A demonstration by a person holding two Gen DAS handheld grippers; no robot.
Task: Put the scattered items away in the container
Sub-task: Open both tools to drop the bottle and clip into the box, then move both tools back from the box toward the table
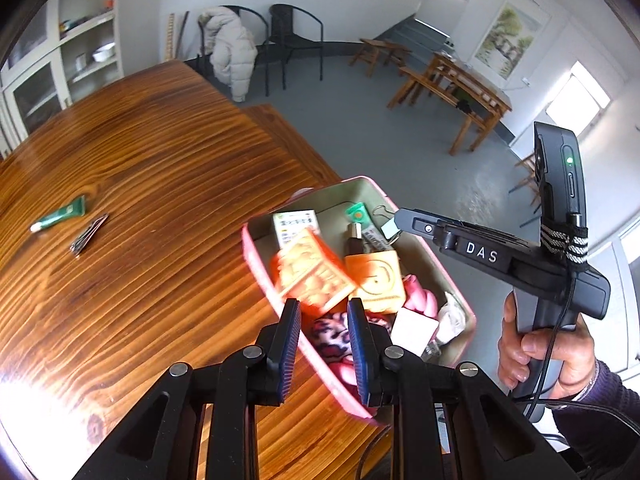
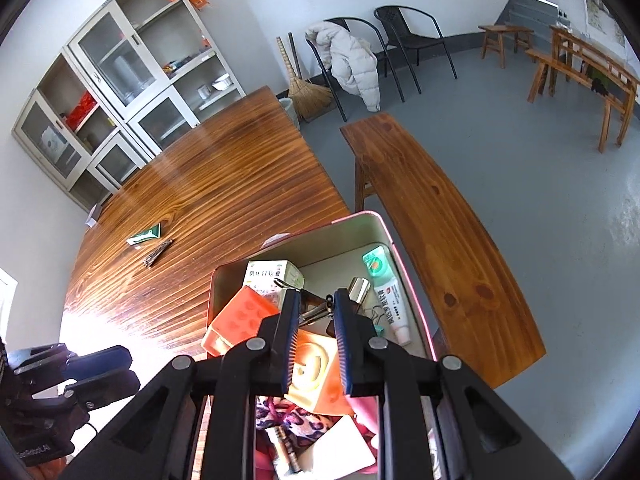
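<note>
A pink container (image 1: 256, 258) (image 2: 384, 232) sits at the table's right edge, filled with orange boxes (image 1: 310, 276), a medicine box (image 2: 272, 274), a toothpaste tube (image 2: 390, 298), cloth and clips. My left gripper (image 1: 324, 316) is open and empty over the container's near end. My right gripper (image 2: 316, 308) is open above the container's middle, with a metal binder clip (image 2: 316, 312) lying between and below its fingers; it also shows in the left wrist view (image 1: 396, 220). A green tube (image 1: 60, 214) (image 2: 144, 235) and a bundle of hairpins (image 1: 89, 234) (image 2: 158, 253) lie on the table to the far left.
The wooden table (image 1: 140, 184) (image 2: 224, 184) stretches left. A long wooden bench (image 2: 440, 232) stands beside the table on the right. Chairs with a white coat (image 2: 352, 60), a broom and a glass cabinet (image 2: 120, 92) line the back wall.
</note>
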